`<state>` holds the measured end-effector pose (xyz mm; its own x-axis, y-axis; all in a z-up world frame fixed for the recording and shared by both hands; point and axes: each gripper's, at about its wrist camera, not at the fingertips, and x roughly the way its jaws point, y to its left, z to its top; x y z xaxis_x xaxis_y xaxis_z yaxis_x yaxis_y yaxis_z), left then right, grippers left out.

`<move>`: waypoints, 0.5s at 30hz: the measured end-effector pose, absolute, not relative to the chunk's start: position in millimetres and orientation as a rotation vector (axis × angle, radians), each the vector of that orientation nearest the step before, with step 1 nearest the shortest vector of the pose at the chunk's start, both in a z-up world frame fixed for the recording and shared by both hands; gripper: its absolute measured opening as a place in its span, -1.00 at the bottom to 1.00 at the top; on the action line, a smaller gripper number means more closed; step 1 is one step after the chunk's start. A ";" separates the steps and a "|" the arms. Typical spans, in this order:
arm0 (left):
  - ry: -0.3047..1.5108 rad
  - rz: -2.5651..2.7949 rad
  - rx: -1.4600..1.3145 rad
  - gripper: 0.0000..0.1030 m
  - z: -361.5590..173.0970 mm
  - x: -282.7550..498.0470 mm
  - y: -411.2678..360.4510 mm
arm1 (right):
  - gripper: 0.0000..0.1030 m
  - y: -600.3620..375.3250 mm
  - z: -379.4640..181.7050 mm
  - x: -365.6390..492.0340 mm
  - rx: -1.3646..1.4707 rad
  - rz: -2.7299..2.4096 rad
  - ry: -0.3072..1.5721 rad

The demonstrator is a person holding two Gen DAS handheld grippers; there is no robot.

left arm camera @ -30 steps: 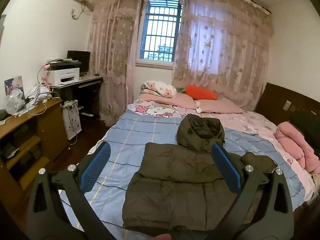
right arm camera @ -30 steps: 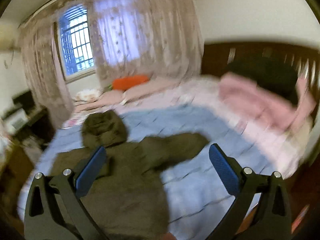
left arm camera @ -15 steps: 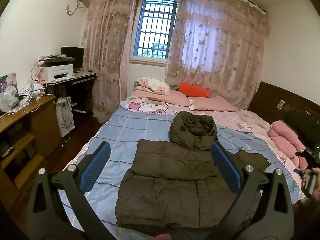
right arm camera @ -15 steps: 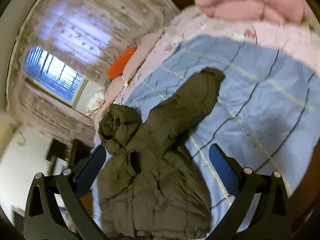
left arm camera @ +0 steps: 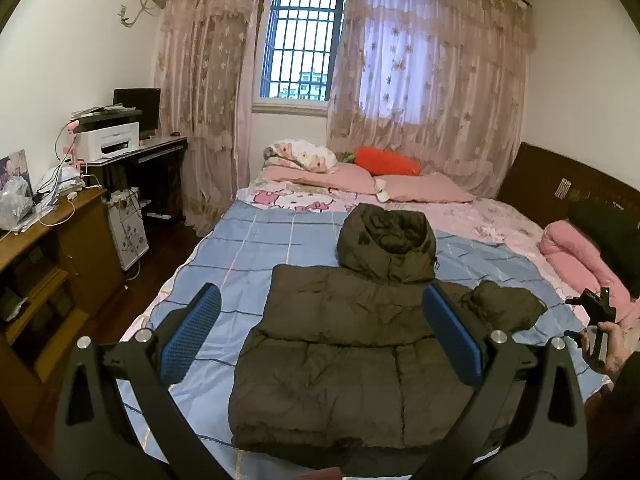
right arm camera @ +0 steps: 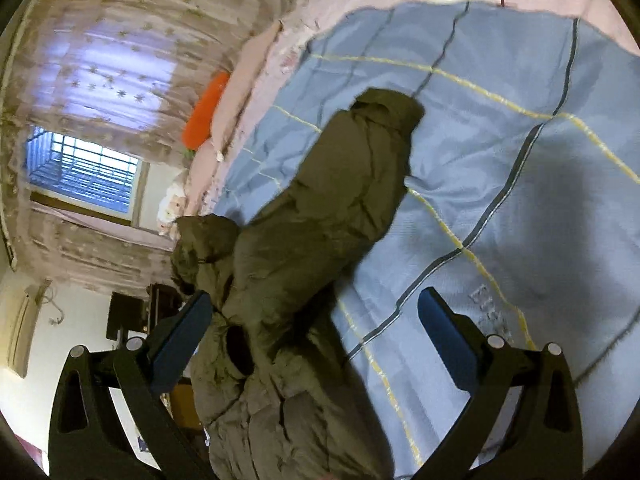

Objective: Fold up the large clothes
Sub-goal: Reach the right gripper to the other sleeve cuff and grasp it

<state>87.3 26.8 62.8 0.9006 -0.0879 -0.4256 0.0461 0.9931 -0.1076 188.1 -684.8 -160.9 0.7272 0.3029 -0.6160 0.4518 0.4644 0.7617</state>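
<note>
A dark olive hooded puffer jacket lies flat on the blue checked bed cover, hood toward the pillows. Its left sleeve is out of sight, its right sleeve sticks out to the right. My left gripper is open and empty, held above the jacket's near half. My right gripper is open and empty, rolled sideways above the jacket's right side; the outstretched sleeve and hood lie ahead of it. The right gripper also shows in the left wrist view at the bed's right edge.
Pink pillows and an orange cushion lie at the bed's far end. Folded pink and black bedding sits by the dark headboard on the right. A wooden cabinet and a desk with a printer stand left.
My right gripper has swung down and rolled sideways, closing in over the jacket's right sleeve. My left gripper drifted slightly and stays open above the jacket.
</note>
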 end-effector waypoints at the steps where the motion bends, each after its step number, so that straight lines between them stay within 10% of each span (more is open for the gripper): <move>1: 0.453 -0.067 -0.090 0.96 60.7 90.1 24.7 | 0.97 -689.4 -165.9 192.8 1.126 -0.101 0.801; 15: 0.531 -0.078 -0.027 0.96 42.3 114.9 -2.9 | 0.97 -736.6 -219.7 253.8 1.219 -0.111 0.743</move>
<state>114.9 -2.9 42.3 0.8594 -0.0816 -0.5048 0.0676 0.9967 -0.0459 253.8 -736.6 -219.7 0.7631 0.3037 -0.5705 0.4572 0.3702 0.8087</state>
